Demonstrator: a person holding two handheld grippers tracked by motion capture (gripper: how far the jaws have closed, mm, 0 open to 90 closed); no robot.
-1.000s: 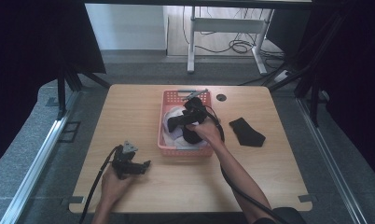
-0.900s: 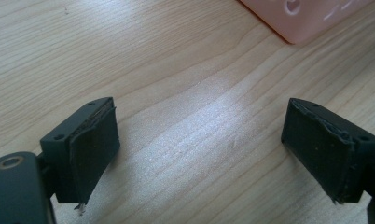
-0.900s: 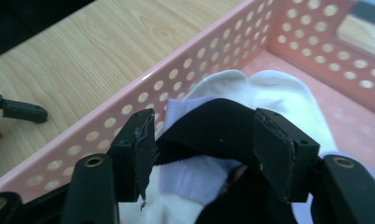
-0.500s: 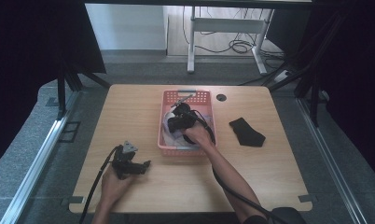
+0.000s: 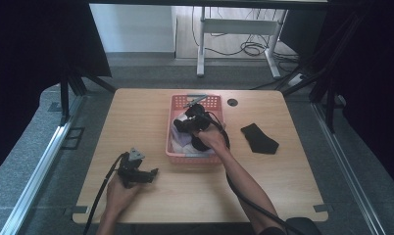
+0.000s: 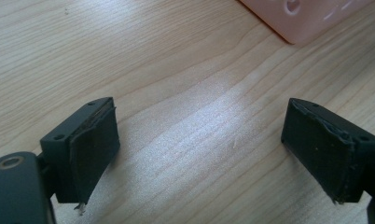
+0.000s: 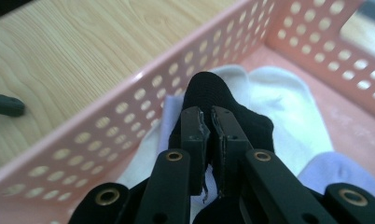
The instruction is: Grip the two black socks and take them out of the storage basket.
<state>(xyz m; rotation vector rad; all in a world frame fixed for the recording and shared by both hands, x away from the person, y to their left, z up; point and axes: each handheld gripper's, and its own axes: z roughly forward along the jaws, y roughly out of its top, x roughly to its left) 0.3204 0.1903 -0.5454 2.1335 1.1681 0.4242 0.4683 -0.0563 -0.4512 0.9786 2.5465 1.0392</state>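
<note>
A pink perforated basket (image 5: 192, 159) stands at the middle of the wooden table. Inside it my right gripper (image 5: 184, 125) is shut on a black sock (image 7: 209, 91). In the right gripper view the jaws (image 7: 210, 121) pinch the sock's dark fabric close to the basket wall (image 7: 129, 121). The sock lies over a white sock (image 7: 279, 98), and a pale lavender cloth (image 7: 335, 172) lies beside them. A second black sock (image 5: 258, 138) lies flat on the table right of the basket. My left gripper (image 5: 153, 172) rests near the front left, open (image 6: 199, 140) over bare wood.
A corner of the basket (image 6: 307, 18) lies just beyond the left gripper's jaws. A cable hole (image 5: 232, 102) sits in the tabletop behind the basket. Desk legs and cables stand on the floor beyond the far edge.
My right gripper has shifted left inside the basket toward its left wall. The left gripper has stayed put.
</note>
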